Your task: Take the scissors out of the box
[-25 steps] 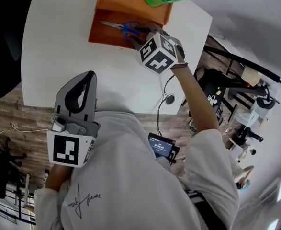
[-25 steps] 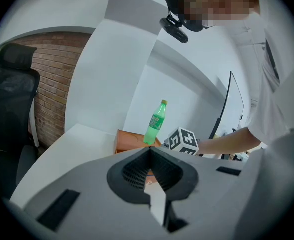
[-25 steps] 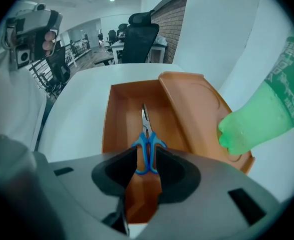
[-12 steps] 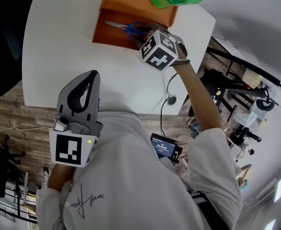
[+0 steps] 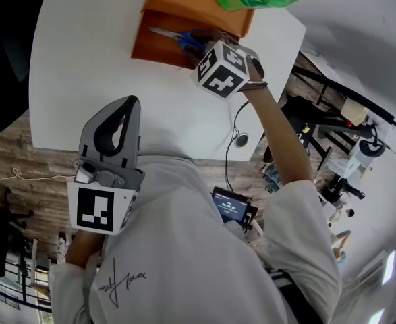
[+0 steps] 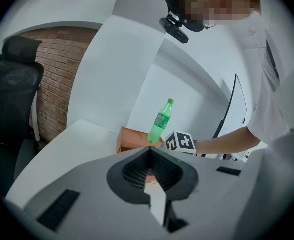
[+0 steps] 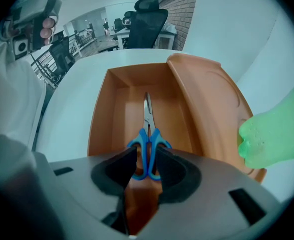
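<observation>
**Right gripper view, with head view.** The scissors (image 7: 147, 139) lie flat on the floor of the open orange box (image 7: 104, 119). Their blue handle loops are at the 6 o'clock end and the closed steel blades run toward 12 o'clock. We see the right hand-held gripper (image 7: 142, 166) poised over the handle end with its jaws partly apart. The narrow part of the loops shows in the gap between them, while the widest part of each loop is hidden behind a jaw. We judge that nothing is clamped yet; whether a pad already brushes the plastic cannot be told.

At 3 o'clock of the scissors the box lid (image 7: 212, 109) rises as a curved orange wall. Beyond it is a green plastic bottle (image 7: 272, 139); we cannot tell whether it rests on the lid or just beside it.

The box sits on a white surface (image 5: 83, 59). The left hand-held gripper (image 5: 117, 123) hangs well apart from the box, at 7 o'clock of it in the head view. Its jaws are pressed together on nothing.

**Step in hand:** the grasp. We would sink the jaws until both pads flank the loops below their widest point. We would close across the pair so the blades stay together, then lift straight up before drawing back toward 6 o'clock. Any drift toward 3 o'clock risks striking the lid and disturbing the bottle.
</observation>
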A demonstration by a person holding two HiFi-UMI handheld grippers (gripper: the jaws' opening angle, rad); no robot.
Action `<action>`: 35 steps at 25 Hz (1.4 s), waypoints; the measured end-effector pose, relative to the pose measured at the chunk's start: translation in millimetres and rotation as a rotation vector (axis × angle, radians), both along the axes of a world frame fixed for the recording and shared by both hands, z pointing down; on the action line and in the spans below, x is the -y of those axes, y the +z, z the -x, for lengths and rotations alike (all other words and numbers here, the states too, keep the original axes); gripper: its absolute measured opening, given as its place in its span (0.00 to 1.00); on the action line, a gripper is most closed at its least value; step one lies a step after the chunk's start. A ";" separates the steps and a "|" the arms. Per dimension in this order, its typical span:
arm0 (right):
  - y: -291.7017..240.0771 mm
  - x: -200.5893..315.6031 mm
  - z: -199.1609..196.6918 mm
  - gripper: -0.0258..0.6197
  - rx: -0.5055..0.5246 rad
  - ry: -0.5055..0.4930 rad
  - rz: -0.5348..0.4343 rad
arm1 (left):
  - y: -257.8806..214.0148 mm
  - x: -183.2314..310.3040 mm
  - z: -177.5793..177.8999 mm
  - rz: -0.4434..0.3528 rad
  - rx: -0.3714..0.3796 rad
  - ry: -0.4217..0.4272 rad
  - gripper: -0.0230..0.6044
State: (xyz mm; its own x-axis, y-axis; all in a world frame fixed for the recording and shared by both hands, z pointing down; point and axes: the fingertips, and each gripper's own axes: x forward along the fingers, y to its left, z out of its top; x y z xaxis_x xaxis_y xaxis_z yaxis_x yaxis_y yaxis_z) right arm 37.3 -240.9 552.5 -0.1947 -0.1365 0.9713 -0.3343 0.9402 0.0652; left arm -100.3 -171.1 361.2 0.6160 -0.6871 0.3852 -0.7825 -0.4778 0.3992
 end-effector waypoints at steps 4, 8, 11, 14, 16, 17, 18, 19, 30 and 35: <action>1.9 0.1 0.0 0.25 -0.008 0.002 0.007 | 2.6 -0.6 1.1 0.008 0.007 0.008 0.05; 3.2 -1.2 -0.4 0.22 -0.008 0.000 0.037 | 2.9 0.4 0.8 0.008 0.007 0.003 0.05; 3.4 -2.0 -1.5 0.21 -0.014 -0.010 0.048 | 2.4 1.0 -1.3 0.004 0.008 0.009 0.05; 3.1 -1.8 -0.5 0.21 -0.014 -0.007 0.047 | 3.9 -0.5 0.2 0.015 0.009 0.011 0.05; 3.4 -1.9 1.2 0.20 -0.013 -0.001 0.045 | 3.4 -0.6 0.5 0.011 0.008 0.008 0.05; 3.7 -2.0 0.9 0.20 -0.015 0.002 0.043 | 3.0 -0.5 -0.5 0.008 0.006 0.007 0.05; 4.0 -2.0 0.1 0.20 -0.017 0.006 0.040 | 2.8 -0.4 -1.9 0.005 0.004 0.006 0.05; 4.2 -1.8 -0.5 0.20 -0.019 0.012 0.038 | 2.8 -0.2 -3.1 0.004 0.003 0.006 0.05; 1.6 -4.6 9.0 0.19 0.002 0.073 0.074 | -8.7 3.0 8.5 -0.041 -0.006 -0.018 0.05; -0.7 -13.3 16.4 0.19 0.010 0.051 0.082 | -11.9 6.1 22.0 -0.052 0.000 -0.046 0.05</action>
State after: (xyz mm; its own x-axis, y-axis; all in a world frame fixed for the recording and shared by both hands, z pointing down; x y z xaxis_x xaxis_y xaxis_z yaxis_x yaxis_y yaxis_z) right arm 20.9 -227.7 551.7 -0.1997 -0.0663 0.9776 -0.3824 0.9239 -0.0155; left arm -122.3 -177.1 349.3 0.5832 -0.7338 0.3485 -0.8042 -0.4611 0.3749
